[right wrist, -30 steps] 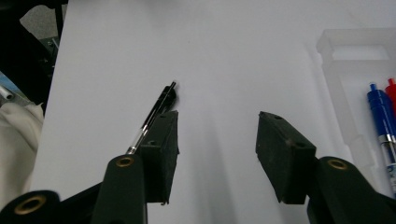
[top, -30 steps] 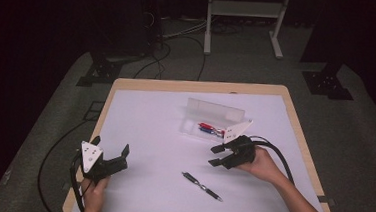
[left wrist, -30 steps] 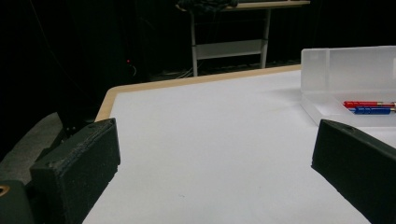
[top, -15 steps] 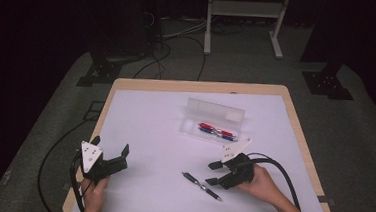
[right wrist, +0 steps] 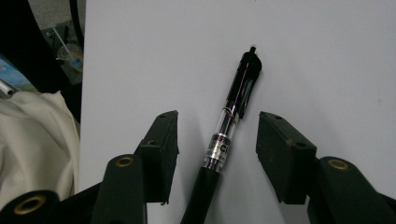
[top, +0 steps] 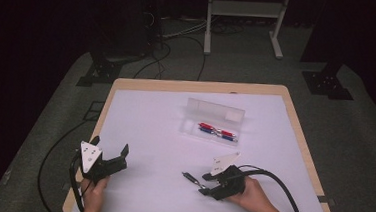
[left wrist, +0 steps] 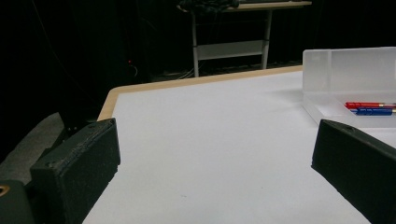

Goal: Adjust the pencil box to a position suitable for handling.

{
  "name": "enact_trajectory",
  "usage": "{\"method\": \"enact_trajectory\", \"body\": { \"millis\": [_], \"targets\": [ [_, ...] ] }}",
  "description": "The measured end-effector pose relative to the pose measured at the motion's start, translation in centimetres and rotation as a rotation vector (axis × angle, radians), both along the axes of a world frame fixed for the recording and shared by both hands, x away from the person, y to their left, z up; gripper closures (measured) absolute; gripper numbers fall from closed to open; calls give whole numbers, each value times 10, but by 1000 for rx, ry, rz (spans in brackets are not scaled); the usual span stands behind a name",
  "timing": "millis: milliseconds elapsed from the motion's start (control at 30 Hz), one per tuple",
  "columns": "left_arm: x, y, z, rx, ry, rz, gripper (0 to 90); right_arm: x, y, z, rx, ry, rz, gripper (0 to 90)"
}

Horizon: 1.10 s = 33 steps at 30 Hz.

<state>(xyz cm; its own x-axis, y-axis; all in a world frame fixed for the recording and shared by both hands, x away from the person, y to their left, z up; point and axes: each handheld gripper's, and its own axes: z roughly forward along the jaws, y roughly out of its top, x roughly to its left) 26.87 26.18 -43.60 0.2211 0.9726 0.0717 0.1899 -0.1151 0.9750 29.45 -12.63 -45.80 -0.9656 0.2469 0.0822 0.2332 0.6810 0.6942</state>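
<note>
You are looking at a pen [right wrist: 229,135] with a glossy black plastic cap, a clear shiny barrel and a matt rubbery grip, lying on the desk [top: 144,133], whose smooth matt white sheet is showing a pale wooden edge. Your right tool [right wrist: 217,156] is showing rough matt black pads [right wrist: 163,149] with brass-looking screws. The box [top: 215,119] is looking like frosted translucent plastic.

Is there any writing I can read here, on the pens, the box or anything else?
"C": a single dark letter on the white band of the black pen lying between the open jaws of the right gripper; whatever else is printed on the band is too blurred to read.
Red pen and blue pen in the clear box: no readable print.
</note>
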Motion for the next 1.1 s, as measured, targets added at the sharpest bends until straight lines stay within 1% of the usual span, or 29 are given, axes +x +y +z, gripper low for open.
{"method": "enact_trajectory", "body": {
  "millis": [133, 167, 200, 333, 367, 467, 533, 600, 700, 733, 800, 867, 900, 1033, 1100],
  "targets": [
    [0, 0, 0, 2, -1, 0, 4, 0, 3, -5, -4, 6, -8, 504],
    [0, 0, 0, 1, -1, 0, 4, 0, 4, -6, -9, -4, -7, 512],
    [0, 0, 0, 1, -1, -1, 3, 0, 6, -8, -12, 4, -19, 524],
    [0, 0, 0, -1, -3, 1, 4, -1, 8, -11, -14, -9, -19, 565],
    [0, 0, 0, -1, -3, 1, 4, -1, 8, -11, -14, -9, -19, 565],
    [0, 0, 0, 1, -2, 1, 3, -1, 8, -11, -16, -20, -32, 612],
    [0, 0, 0, 2, -3, 1, 4, -2, 8, -11, -19, -23, -37, 624],
    [0, 0, 0, 2, -3, 2, 4, -2, 8, -12, -20, -42, -46, 668],
    [0, 0, 0, 1, -2, 2, 4, -1, 7, -12, -17, -42, -50, 686],
    [0, 1, 0, 0, -6, 2, 4, -2, 7, -12, -19, -44, -58, 722],
    [0, 1, 0, -1, -6, 2, 4, -2, 7, -11, -21, -44, -58, 725],
    [0, 1, 0, -2, -2, 2, 4, -1, 7, -11, -19, -30, -62, 736],
    [0, 1, 0, -2, -2, 2, 4, -1, 7, -11, -19, -30, -62, 736],
    [0, 0, 0, 3, -4, 2, 4, 2, 5, -11, -10, 9, -55, 761],
    [0, 0, 0, 3, -4, 3, 4, 2, 5, -10, -10, 11, -54, 764]
  ]
}}
